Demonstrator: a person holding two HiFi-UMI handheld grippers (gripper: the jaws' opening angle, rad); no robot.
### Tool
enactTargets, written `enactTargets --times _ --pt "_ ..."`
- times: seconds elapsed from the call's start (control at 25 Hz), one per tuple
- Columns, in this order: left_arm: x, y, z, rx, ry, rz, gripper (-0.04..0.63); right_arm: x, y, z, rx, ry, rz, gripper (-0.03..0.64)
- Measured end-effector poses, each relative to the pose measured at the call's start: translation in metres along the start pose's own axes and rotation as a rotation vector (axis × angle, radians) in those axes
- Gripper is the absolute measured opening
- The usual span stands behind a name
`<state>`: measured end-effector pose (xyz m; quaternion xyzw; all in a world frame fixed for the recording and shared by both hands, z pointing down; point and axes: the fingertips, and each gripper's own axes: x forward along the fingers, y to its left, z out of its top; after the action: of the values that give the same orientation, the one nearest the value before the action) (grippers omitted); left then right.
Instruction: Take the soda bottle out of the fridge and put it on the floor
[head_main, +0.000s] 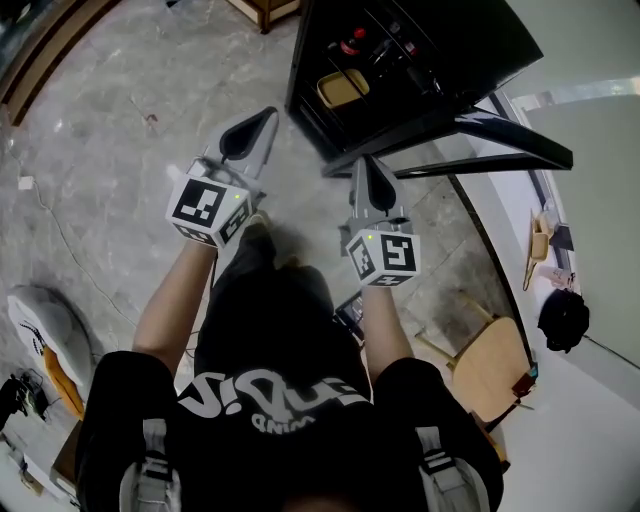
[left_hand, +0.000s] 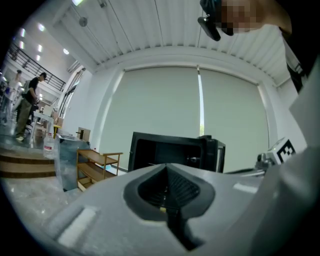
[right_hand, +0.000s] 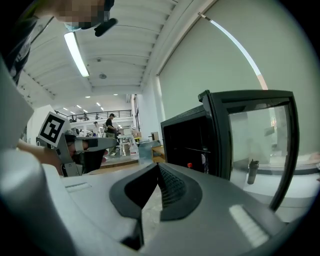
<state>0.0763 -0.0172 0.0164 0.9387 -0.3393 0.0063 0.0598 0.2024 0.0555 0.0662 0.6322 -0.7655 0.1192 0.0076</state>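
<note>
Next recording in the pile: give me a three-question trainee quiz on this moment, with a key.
1. True or false: the door of the fridge stands open.
2. Multiple choice: the left gripper is A) shut with nothing between its jaws, B) shut on a bottle, C) wide open.
3. Short answer: what colour is the top of the soda bottle inside the fridge?
Key: 1 true; 2 A; 3 red.
</note>
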Motion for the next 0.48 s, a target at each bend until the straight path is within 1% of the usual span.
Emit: enactTargets --times 0.16,0.48 --pt "0.023 0.024 -0.029 -0.002 0.003 -0.007 0.002 0.028 -0.005 -0.025 -0.018 -0.001 -0.007 0.0" --pt "0.055 0.054 -0.091 -0.014 0.004 -0.029 0.002 0.062 -0.016 -0.088 0.009 -0.009 -0.037 0.0"
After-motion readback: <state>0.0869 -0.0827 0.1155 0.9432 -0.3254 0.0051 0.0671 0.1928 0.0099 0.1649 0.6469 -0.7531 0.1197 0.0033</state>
